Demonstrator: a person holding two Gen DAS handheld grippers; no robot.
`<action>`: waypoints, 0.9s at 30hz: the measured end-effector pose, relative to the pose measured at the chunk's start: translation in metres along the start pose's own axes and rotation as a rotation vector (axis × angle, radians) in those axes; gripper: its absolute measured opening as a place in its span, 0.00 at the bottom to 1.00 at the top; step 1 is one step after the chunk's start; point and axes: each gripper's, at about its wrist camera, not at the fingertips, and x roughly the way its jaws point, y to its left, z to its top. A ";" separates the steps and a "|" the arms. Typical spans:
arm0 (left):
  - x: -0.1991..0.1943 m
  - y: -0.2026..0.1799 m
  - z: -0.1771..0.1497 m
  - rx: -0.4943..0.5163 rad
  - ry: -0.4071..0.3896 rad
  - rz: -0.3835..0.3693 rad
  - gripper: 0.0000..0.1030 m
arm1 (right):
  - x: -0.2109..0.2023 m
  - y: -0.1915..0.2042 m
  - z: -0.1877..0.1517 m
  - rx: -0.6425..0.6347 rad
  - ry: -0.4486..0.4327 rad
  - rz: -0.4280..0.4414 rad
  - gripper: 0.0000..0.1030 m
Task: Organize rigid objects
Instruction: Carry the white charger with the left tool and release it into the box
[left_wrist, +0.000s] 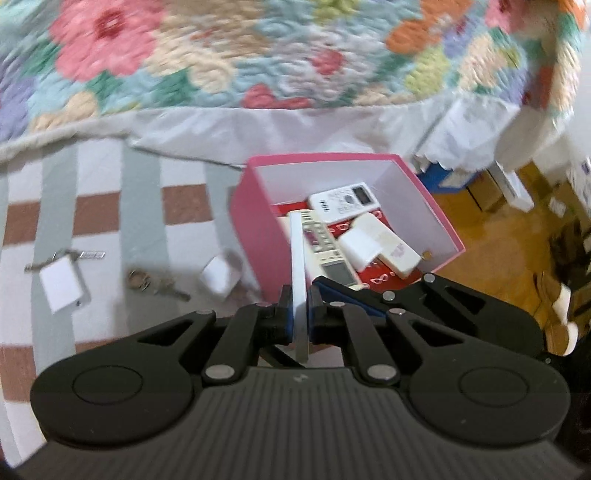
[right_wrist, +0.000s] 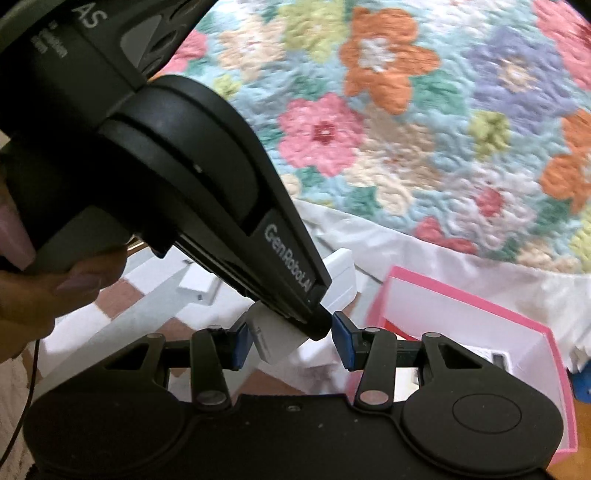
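The left tongs (left_wrist: 299, 306) clench a thin white slab (left_wrist: 298, 258) edge-on, above the pink box (left_wrist: 255, 229) of remotes (left_wrist: 343, 201) on the bed. The right tongs (right_wrist: 291, 341) stand half-spread around a white block (right_wrist: 275, 341), seemingly unpinched. Beyond lies a floral quilt (right_wrist: 406, 129).

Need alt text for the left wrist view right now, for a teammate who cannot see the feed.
The left gripper is shut on a thin white flat item held edge-on over the near edge of an open pink box holding white remote controls. Left of the box, keys and small white items lie on a striped sheet, a floral quilt beyond.
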 end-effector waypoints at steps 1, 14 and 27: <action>0.004 -0.010 0.006 0.018 0.021 0.003 0.05 | -0.003 -0.006 0.000 0.017 0.008 -0.015 0.47; 0.111 -0.080 0.044 0.014 0.235 -0.117 0.03 | 0.015 -0.107 -0.032 0.367 0.186 -0.177 0.44; 0.111 -0.072 0.077 0.032 0.183 -0.129 0.24 | 0.013 -0.162 -0.035 0.435 0.206 -0.149 0.43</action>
